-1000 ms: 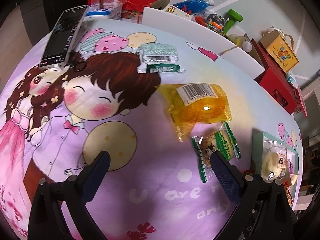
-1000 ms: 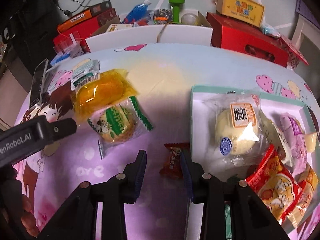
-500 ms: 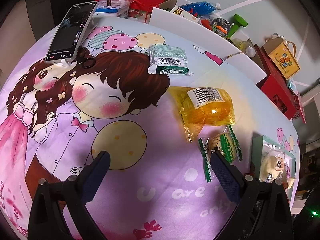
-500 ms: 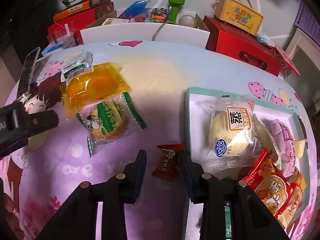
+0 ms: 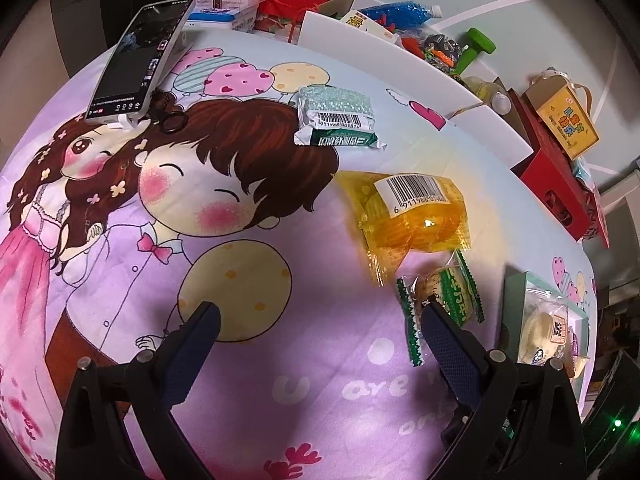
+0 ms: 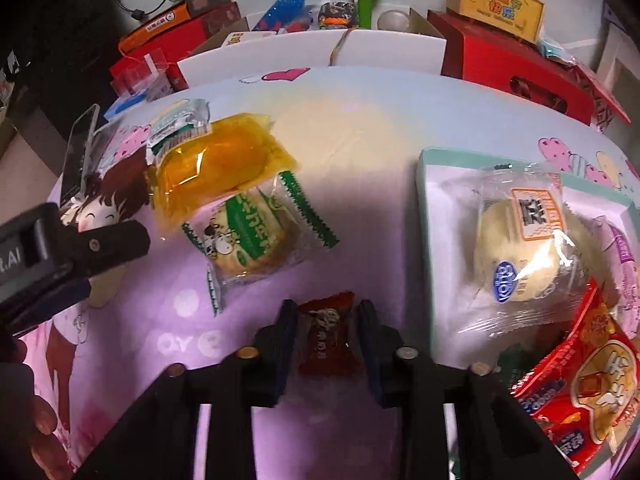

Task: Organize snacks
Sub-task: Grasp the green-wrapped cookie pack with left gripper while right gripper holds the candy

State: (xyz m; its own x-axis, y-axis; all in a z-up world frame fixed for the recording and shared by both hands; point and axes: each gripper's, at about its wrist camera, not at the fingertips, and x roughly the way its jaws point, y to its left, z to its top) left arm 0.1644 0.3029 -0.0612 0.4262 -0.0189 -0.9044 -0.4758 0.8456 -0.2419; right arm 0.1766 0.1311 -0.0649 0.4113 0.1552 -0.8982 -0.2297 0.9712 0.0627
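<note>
A small red candy (image 6: 327, 336) lies on the cartoon cloth between the fingers of my right gripper (image 6: 327, 322), which is open with a gap on each side. To its right a teal-rimmed tray (image 6: 425, 200) holds a wrapped bun (image 6: 520, 252), a red snack bag (image 6: 592, 384) and a purple pack (image 6: 624, 248). A green-and-white cookie pack (image 5: 444, 296) (image 6: 256, 236), an orange pack (image 5: 412, 216) (image 6: 216, 164) and a green pack (image 5: 338, 116) lie loose on the cloth. My left gripper (image 5: 320, 320) hovers open and empty; its right finger (image 5: 440, 332) is beside the cookie pack.
A phone (image 5: 140, 56) rests at the cloth's far left. White panels (image 6: 320, 56), red boxes (image 6: 512, 68), a yellow carton (image 6: 496, 0) and toys line the back edge. A hand (image 6: 24, 420) holds the left gripper's body (image 6: 80, 248) at the lower left.
My right gripper has moved forward so the red candy now lies between its fingers. The left gripper has drifted a little, still open.
</note>
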